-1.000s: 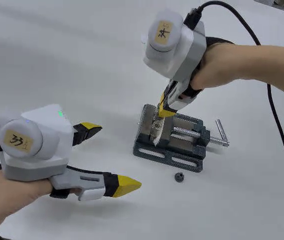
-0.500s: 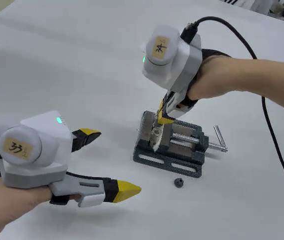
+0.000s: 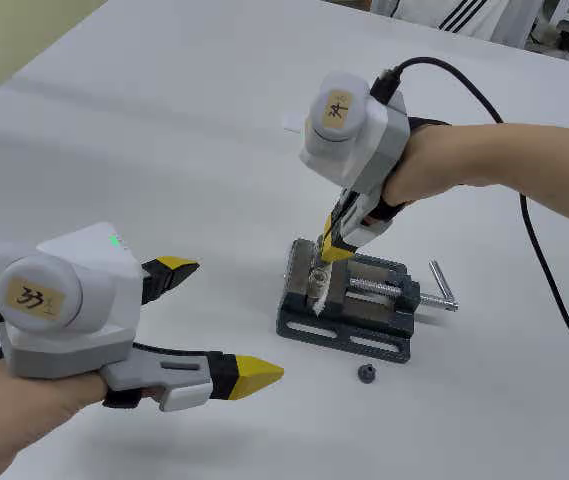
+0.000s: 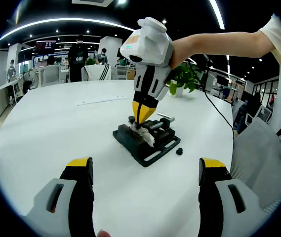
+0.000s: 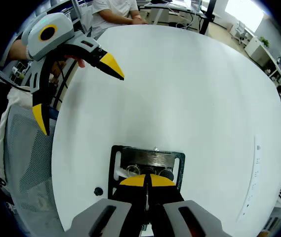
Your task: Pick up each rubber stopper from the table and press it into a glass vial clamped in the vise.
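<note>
Over the last second little has truly changed: the head view slid, but that is my headset moving, not the work. The right gripper has stayed with its jaws pressed together and nothing visible between them, its tips right over the vial clamped in the vise. In the right gripper view a dark round shape sits just past those tips, likely a stopper already in. I judge this pressing step to be finishing. The left gripper has kept its jaws wide and empty, well to the left of the right one. One loose stopper lies on the table, below and just right of the right gripper's tips, not yet picked up.
</note>
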